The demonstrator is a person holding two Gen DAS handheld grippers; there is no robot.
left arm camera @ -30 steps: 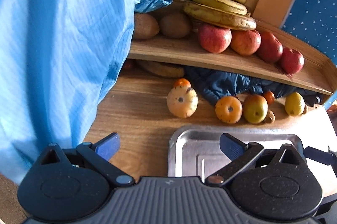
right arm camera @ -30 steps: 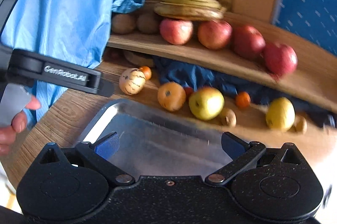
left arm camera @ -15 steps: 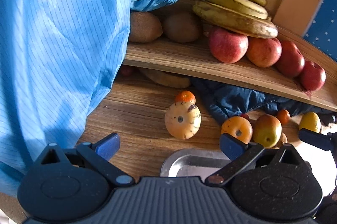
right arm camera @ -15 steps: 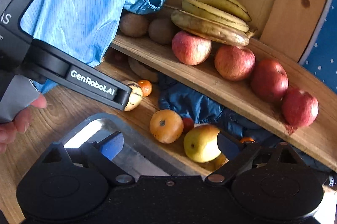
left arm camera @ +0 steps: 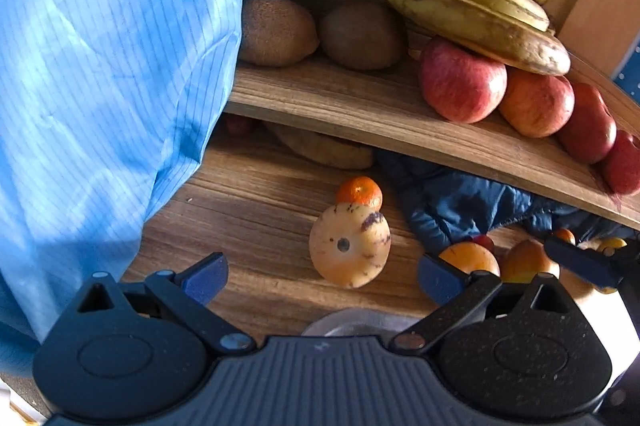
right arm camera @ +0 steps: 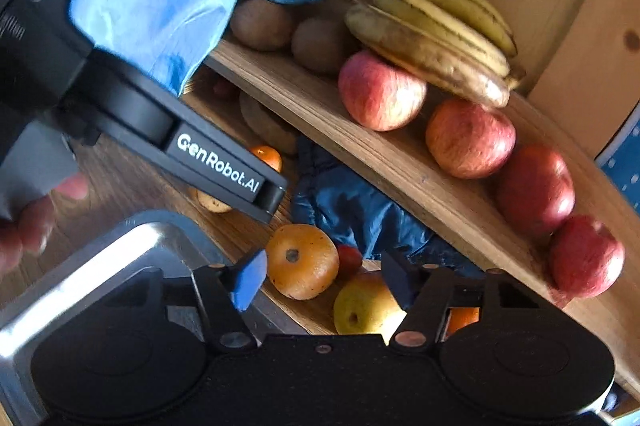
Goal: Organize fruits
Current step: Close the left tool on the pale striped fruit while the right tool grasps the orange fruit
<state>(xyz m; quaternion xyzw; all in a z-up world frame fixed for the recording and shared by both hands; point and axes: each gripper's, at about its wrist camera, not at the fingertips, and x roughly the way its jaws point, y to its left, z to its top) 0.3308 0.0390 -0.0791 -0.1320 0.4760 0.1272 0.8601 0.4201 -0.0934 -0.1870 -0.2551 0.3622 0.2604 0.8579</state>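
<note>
Orange fruit [right arm camera: 302, 261] between narrower right gripper [right arm camera: 324, 280] jaws

- Shelf [left arm camera: 360, 106] ahead of both grippers: wood, streaked grain, matt
- Tray [right arm camera: 100, 250] under the right gripper: bright, glossy metal
- Garment [left arm camera: 100, 66] left of the left gripper: thin striped blue cloth
- Kiwis [left arm camera: 276, 32]: rough, fuzzy skin
- Apples [right arm camera: 380, 92]: smooth, faint sheen
</note>
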